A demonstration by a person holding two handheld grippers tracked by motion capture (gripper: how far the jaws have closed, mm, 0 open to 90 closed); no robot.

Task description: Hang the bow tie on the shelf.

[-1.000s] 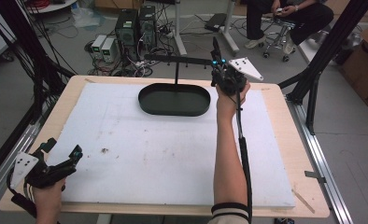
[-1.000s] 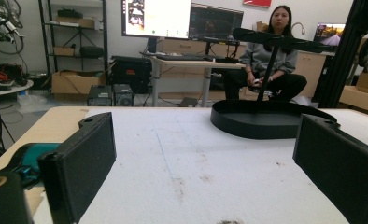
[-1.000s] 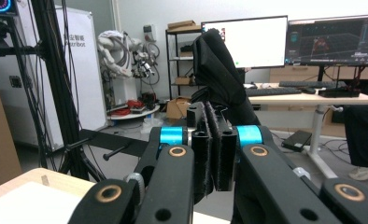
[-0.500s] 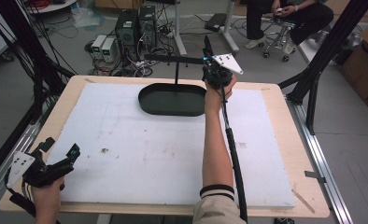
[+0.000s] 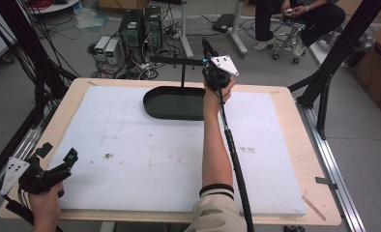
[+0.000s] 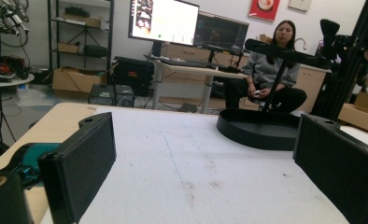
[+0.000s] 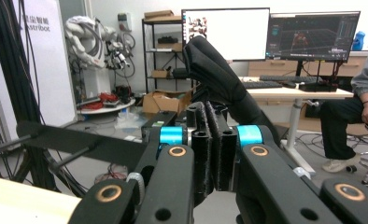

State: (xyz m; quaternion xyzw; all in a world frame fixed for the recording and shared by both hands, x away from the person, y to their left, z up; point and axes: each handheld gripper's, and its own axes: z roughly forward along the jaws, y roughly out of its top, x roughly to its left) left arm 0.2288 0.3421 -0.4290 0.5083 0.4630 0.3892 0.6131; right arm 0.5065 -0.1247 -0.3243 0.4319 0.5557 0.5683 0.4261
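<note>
Right gripper: the black hand-held two-jaw gripper topped by a grey three-cornered plate is raised past the far edge of the table, at the right end of a horizontal black bar. In the right gripper view its jaws are seen pressed flat together, and a black padded object rises just behind and above them; whether that object is gripped cannot be told.

Right arm: a bare forearm with a beige, dark-banded cuff is stretched forward across the table, and a black cable is trailed back beside it.

Left gripper: a second black two-jaw gripper is held low at the near left corner of the table. In the left gripper view its jaws are spread wide apart, with nothing between them.

Stand: a black oval base plate is laid on the far middle of the mat, and a thin upright post is carried on it, topped by the horizontal black bar.

Table: a light wooden tabletop is covered by a white foam mat marked with small dark specks.

Background: a seated person in dark clothing is placed beyond the table, along with computer towers, monitors and a cardboard box.
</note>
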